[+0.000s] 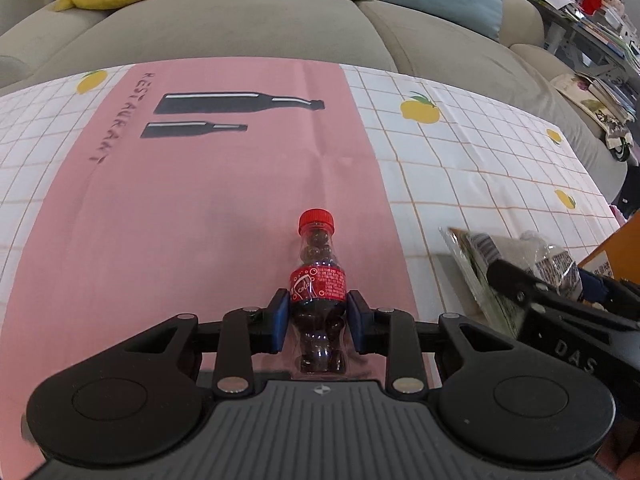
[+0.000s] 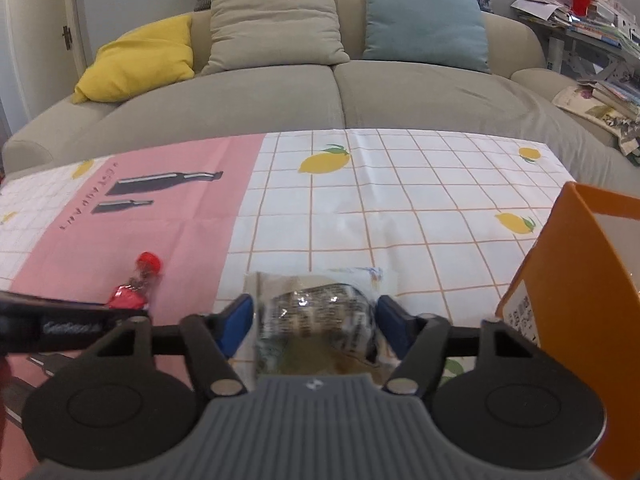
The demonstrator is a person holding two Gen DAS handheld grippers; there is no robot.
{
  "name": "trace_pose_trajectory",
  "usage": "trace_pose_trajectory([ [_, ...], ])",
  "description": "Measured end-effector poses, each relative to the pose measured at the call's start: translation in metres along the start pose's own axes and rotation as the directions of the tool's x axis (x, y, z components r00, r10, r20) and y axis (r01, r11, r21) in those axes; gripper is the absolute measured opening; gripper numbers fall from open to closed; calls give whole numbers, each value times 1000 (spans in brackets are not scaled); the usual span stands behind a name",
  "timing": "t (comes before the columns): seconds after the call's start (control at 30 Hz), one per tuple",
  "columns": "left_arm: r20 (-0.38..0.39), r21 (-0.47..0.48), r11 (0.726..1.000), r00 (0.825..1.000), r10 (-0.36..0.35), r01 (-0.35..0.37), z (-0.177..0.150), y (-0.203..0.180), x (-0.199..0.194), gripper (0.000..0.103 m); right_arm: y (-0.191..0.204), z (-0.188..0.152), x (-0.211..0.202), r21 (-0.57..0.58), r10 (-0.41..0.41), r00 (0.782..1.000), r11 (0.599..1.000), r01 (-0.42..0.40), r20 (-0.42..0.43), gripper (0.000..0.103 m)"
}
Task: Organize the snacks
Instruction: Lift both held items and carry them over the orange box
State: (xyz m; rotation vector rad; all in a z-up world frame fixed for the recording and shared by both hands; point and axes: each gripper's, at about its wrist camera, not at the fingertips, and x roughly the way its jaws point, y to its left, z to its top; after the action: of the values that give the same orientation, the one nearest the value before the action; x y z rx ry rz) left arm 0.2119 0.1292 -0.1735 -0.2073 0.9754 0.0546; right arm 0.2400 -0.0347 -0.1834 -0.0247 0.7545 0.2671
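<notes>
- left gripper: bottle sits between the jaws, red cap pointing away from them; pads appear to press its lower body, so i read it as gripped.
- bottle is clear, filled with dark round candies, red label at mid-height.
- right gripper: packet lies between the jaws; a thin gap shows on each side, pads not pressing, so jaws open around it.
- packet is clear film with a printed label, greenish contents; lies flat on the cloth.
- box, orange, stands right of the right jaws, near them; its inside is mostly hidden, so contents cannot be told.
- progress, as a judgement: early to middle. two snacks are outside the box, one gripped, one only framed. left to do: close on the packet, carry both to the box if that is the goal.
- surface: table under a white checked cloth with lemon print and a pink panel printed with two dark bottles; rest of the cloth ahead of both jaws is bare.
- room: beige sofa beyond the table, with yellow, beige and blue cushions; cluttered shelf of papers far right.
</notes>
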Motion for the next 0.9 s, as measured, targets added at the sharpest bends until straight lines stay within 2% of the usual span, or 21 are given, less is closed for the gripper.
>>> trace_pose_trajectory([
  [0.17, -17, 8, 1000, 1000, 23, -23, -9, -9, -7, 34, 3, -8, -6, -28, 0, 1000, 1000, 0, -1, 61],
  [0.4, 50, 21, 1000, 999, 22, -23, -13, -10, -3, 34, 9, -21, -24, -52, -9, 1000, 999, 8, -26, 61],
  [0.57, 46, 4, 1000, 999, 14, -14, -16, -10, -8, 34, 10, -28, -31, -54, -20, 999, 998, 18, -33, 56],
  [0.73, 76, -16, 1000, 997, 4, -2, -18, -16, -29, 33, 12, -28, -39, -40, -38, 998, 999, 36, -52, 53],
  [0.9, 92, -83, 996, 996, -15, 23, -16, -16, -57, 33, 8, -26, -64, 11, -16, 999, 1000, 16, -45, 52],
])
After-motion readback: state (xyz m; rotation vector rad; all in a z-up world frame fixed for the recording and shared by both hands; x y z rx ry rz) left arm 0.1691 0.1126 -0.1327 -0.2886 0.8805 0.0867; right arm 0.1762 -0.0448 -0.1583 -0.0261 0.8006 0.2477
